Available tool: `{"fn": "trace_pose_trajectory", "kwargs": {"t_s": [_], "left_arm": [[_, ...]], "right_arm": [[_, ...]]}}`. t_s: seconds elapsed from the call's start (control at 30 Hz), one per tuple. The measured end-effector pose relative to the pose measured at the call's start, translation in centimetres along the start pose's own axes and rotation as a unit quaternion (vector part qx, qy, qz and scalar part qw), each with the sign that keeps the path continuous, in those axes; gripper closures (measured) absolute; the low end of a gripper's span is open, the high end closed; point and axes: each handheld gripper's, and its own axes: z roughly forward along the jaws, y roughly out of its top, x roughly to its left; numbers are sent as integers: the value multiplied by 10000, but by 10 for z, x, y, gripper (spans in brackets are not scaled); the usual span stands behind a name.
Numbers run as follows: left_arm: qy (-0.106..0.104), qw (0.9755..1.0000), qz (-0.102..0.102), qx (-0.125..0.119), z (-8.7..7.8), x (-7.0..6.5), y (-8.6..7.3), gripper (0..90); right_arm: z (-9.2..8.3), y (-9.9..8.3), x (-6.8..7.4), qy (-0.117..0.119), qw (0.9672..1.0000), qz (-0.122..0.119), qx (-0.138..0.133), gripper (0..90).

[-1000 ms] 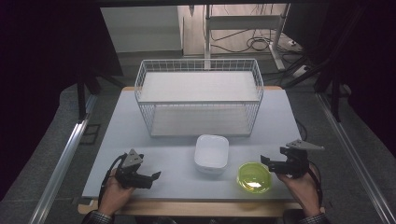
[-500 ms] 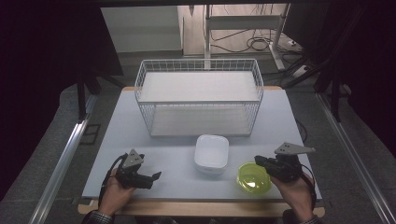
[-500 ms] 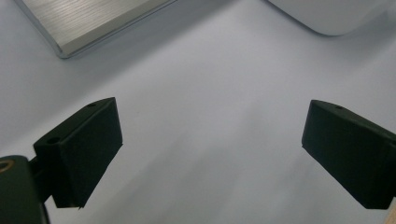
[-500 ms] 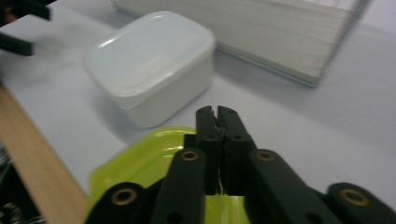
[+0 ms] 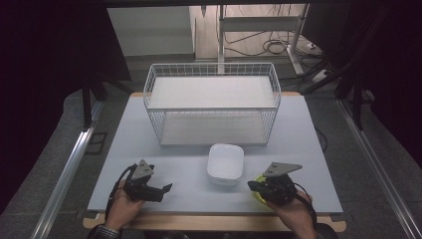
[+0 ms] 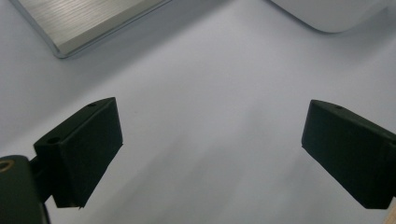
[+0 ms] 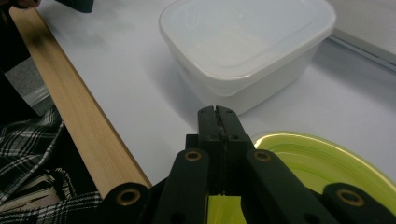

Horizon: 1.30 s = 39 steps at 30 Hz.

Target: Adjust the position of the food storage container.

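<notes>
Right gripper (image 7: 215, 111) clamped shut on yellow-green bowl (image 7: 327, 163) rim beside white container (image 7: 247, 46); lift level, avoid nudging container

Left gripper (image 5: 164, 188) jaws spread wide, right gripper (image 5: 253, 185) jaws pressed together, both held low.

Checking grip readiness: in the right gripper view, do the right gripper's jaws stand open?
No. The right gripper has its two black jaws pressed flat together, with nothing between them, above the yellow-green bowl.
</notes>
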Motion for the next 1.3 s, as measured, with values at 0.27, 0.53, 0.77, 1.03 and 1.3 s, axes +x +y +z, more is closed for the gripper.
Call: {"fn": "trace_pose_trajectory", "kwargs": {"t_s": [0.27,0.53,0.77,1.03,1.3], "left_arm": [[-1,10000,32,33,1,-1,0,50],[-11,9999,66,75,2,-2,0,50],[-10,9999,74,84,3,-3,0,49],[-13,9999,102,131,4,-3,0,49],[-12,9998,111,153,4,-4,0,49]], "right_arm": [[9,-2,5,36,9997,-75,230,900],[1,-6,1,79,9996,63,253,900],[3,-11,6,33,9986,-11,519,900],[-10,-21,-10,-219,9980,210,546,900],[-26,-31,-31,-520,9961,461,537,900]]}}
